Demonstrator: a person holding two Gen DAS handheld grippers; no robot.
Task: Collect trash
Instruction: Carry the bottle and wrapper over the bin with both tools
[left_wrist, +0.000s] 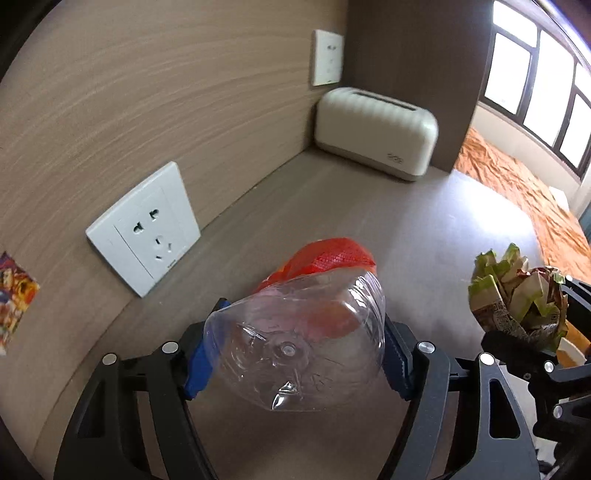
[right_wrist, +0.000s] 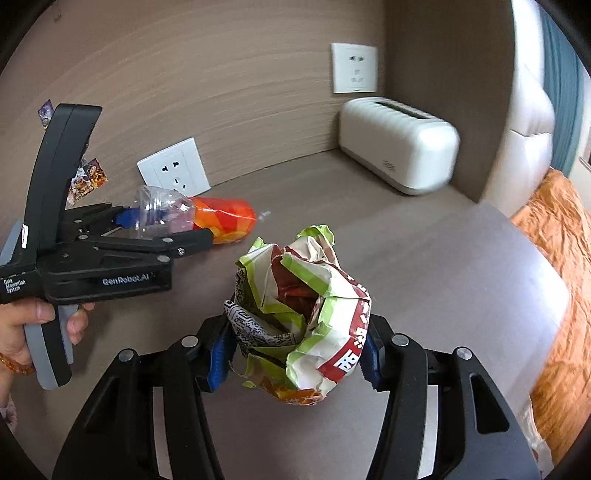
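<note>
Left wrist view shows the left gripper (left_wrist: 295, 354) clamped on an empty plastic bottle (left_wrist: 299, 339) above the table (left_wrist: 424, 221), the right gripper (right_wrist: 295, 354) squeezing a crumpled wrapper (right_wrist: 299, 325) beside it; both pieces picked up, only binning apparently remains.

Left claw (left_wrist: 295, 354) clamped, right claw (right_wrist: 295, 350) clamped, side by side

You face a grey-brown table (right_wrist: 424, 266) set into a wood-grain corner, where a cream tissue box (left_wrist: 376, 133) sits beneath one wall socket (left_wrist: 327, 57). A second socket (left_wrist: 144, 229) lies lower left, beside colourful stickers (left_wrist: 14, 295). Orange bedding (left_wrist: 524, 188) spreads under windows (left_wrist: 535, 74).
</note>
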